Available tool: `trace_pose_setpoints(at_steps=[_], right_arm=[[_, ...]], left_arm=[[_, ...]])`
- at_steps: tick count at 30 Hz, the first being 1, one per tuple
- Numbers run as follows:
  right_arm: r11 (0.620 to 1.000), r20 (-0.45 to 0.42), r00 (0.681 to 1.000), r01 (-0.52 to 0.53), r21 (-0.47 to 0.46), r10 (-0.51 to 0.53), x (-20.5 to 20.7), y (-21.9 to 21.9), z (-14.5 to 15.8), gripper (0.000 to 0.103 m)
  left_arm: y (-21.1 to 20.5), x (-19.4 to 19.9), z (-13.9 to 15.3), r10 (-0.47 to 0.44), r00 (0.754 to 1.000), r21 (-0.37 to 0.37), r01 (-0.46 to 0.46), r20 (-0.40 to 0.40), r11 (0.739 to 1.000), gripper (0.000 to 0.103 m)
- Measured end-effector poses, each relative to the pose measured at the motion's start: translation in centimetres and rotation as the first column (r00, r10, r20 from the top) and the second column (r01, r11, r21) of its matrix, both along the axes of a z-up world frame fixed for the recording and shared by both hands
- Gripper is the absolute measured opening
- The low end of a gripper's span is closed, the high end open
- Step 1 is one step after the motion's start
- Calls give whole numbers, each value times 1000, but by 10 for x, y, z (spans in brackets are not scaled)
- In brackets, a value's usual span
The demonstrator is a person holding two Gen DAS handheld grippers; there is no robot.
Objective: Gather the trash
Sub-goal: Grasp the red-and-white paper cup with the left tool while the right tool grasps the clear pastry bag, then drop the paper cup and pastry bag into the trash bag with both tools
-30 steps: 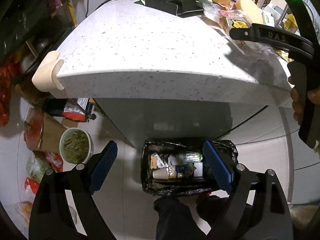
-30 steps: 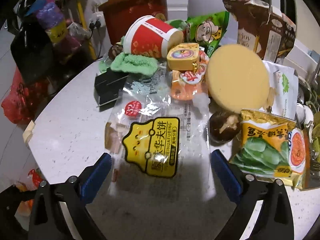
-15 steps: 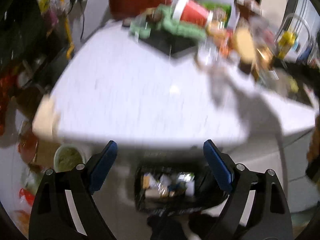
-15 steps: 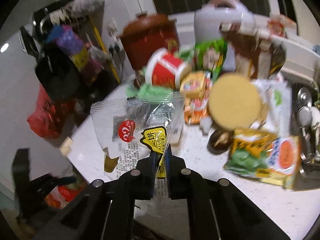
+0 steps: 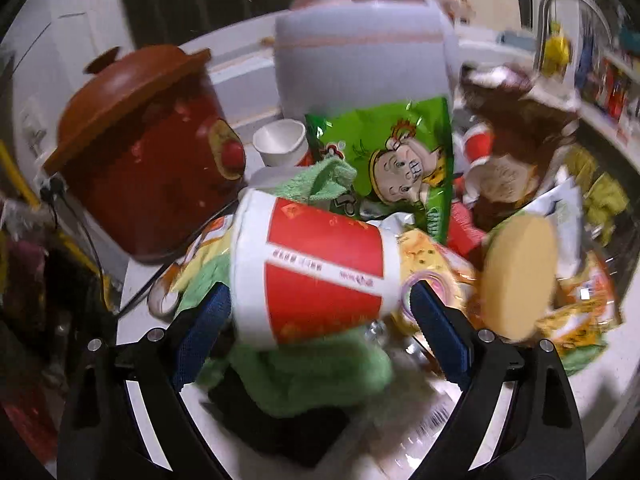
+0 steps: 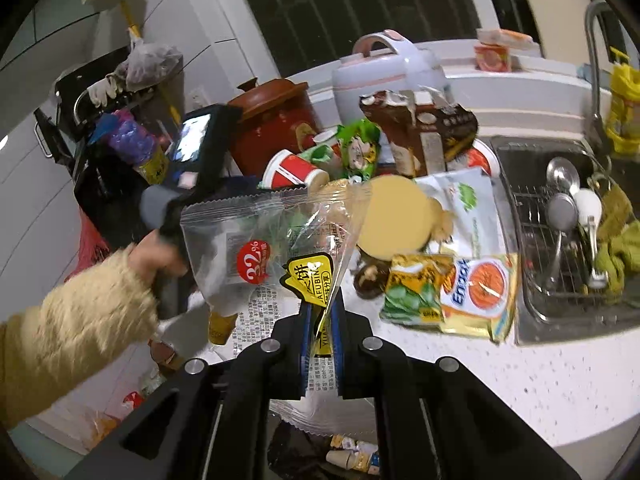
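1. Now the right gripper (image 6: 320,320) is pinching a clear plastic food wrapper (image 6: 264,248) with a yellow label and a red "32%" sticker. Its jaws have just been closing, and the wrapper's lower edge sits between the blue pads.
2. The wrapper hangs lifted off the white speckled worktop (image 6: 540,376), near its left edge.
3. Below the gripper, a black-lined trash bin (image 6: 340,456) shows cups and packets inside.
4. The left gripper (image 5: 320,320) is spread wide, its blue pads on either side of a red-and-white paper cup (image 5: 316,276) lying on its side; whether they touch it I cannot tell.
5. The cup rests on a green cloth (image 5: 312,376); a green snack bag (image 5: 396,168) stands just behind it.
6. Farther back are a red clay pot (image 5: 148,152) and a white rice cooker (image 5: 360,56).
7. At far left in the right wrist view, a hand (image 6: 156,256) in a fuzzy cream sleeve (image 6: 68,340) grips the left gripper's handle.
8. A sink (image 6: 568,240) with spoons lies to the right.
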State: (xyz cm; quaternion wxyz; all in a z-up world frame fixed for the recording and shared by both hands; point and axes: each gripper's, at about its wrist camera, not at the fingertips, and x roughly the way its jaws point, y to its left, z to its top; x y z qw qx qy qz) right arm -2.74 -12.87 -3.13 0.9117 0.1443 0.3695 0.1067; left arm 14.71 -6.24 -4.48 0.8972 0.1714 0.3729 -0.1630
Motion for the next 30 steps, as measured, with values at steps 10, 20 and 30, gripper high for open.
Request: trace_pose_setpoints(at_steps=[10, 20, 30], right_arm=[[1000, 13, 1000, -21, 10, 21, -3, 2, 3, 9], [976, -38, 977, -212, -41, 211, -29, 29, 7, 10], [912, -354, 871, -398, -100, 341, -73, 73, -107, 12]], left_arm=[[21, -5, 16, -28, 1000, -118, 28, 3, 993, 81], [113, -164, 47, -75, 997, -319, 72, 2, 945, 81], [142, -265, -114, -21, 892, -262, -110, -451, 959, 81]])
